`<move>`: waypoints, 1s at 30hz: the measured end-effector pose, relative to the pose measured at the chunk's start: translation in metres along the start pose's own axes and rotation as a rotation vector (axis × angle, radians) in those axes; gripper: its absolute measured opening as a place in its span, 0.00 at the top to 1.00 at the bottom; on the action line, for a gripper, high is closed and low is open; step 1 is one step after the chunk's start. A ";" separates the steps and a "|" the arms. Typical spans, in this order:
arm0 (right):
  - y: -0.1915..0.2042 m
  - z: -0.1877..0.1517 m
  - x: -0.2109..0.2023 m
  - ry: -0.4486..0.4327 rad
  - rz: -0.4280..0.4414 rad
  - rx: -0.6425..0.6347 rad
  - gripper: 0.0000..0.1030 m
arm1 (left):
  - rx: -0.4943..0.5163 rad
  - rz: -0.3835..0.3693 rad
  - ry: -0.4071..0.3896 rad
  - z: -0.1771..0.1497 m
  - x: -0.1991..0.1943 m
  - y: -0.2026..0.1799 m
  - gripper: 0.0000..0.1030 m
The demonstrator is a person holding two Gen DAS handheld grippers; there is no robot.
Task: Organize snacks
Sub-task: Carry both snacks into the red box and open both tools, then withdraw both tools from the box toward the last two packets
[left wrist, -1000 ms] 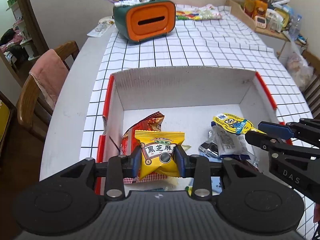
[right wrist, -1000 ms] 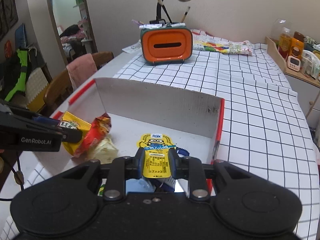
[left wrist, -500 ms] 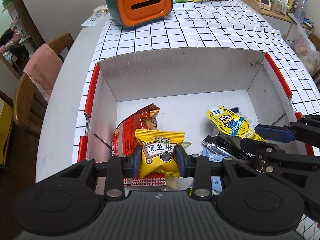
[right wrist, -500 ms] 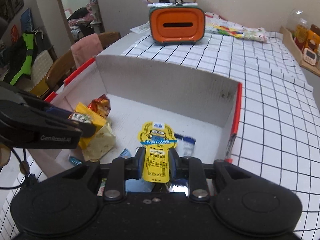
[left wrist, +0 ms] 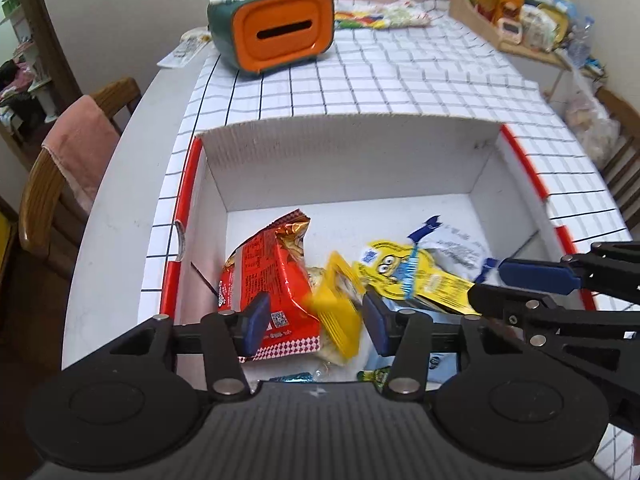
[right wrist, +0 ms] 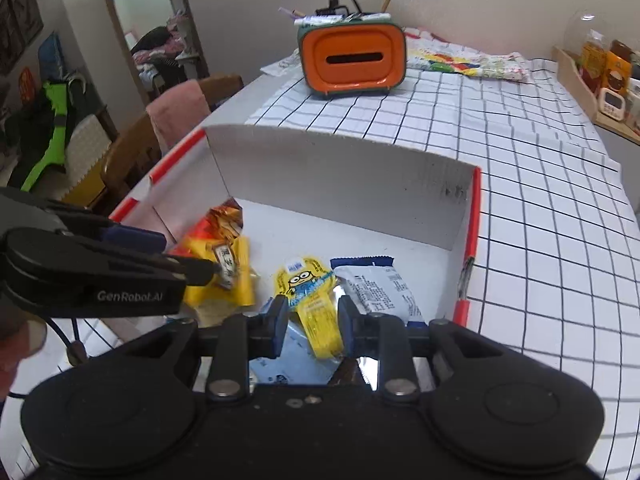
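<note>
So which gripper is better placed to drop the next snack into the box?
Right. The right gripper holds the minion packet over the box; the left gripper has just been opening, its yellow packet falling.

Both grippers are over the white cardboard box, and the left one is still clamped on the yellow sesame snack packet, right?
Not quite: the left gripper has just been opening its jaws, and the yellow sesame snack packet is slipping free, blurred, in the left wrist view. Both are over the white cardboard box.

Right gripper (right wrist: 313,322) over white box (right wrist: 340,184), yellow cartoon sachet (right wrist: 310,292) between its fingers (right wrist: 276,320)
</note>
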State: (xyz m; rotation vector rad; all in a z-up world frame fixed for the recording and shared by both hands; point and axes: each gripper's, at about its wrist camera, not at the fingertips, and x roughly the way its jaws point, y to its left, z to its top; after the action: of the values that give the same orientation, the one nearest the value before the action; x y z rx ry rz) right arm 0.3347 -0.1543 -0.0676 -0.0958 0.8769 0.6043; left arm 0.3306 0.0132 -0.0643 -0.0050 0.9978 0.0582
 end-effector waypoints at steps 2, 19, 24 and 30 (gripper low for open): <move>0.007 -0.002 -0.008 -0.006 -0.007 0.001 0.75 | 0.010 -0.015 -0.021 -0.004 -0.011 0.002 0.49; 0.069 -0.025 -0.076 -0.095 -0.061 0.034 0.71 | 0.102 -0.111 -0.161 -0.050 -0.093 0.030 0.28; 0.081 -0.038 -0.091 -0.112 -0.062 0.042 0.66 | 0.115 -0.129 -0.191 -0.069 -0.112 0.042 0.21; 0.096 -0.051 -0.100 -0.141 -0.060 0.042 0.32 | 0.095 -0.164 -0.190 -0.091 -0.125 0.061 0.19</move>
State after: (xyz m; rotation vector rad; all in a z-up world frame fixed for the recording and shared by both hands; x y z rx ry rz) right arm 0.1992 -0.1365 -0.0106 -0.0411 0.7473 0.5303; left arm 0.1834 0.0651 -0.0069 0.0059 0.8064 -0.1371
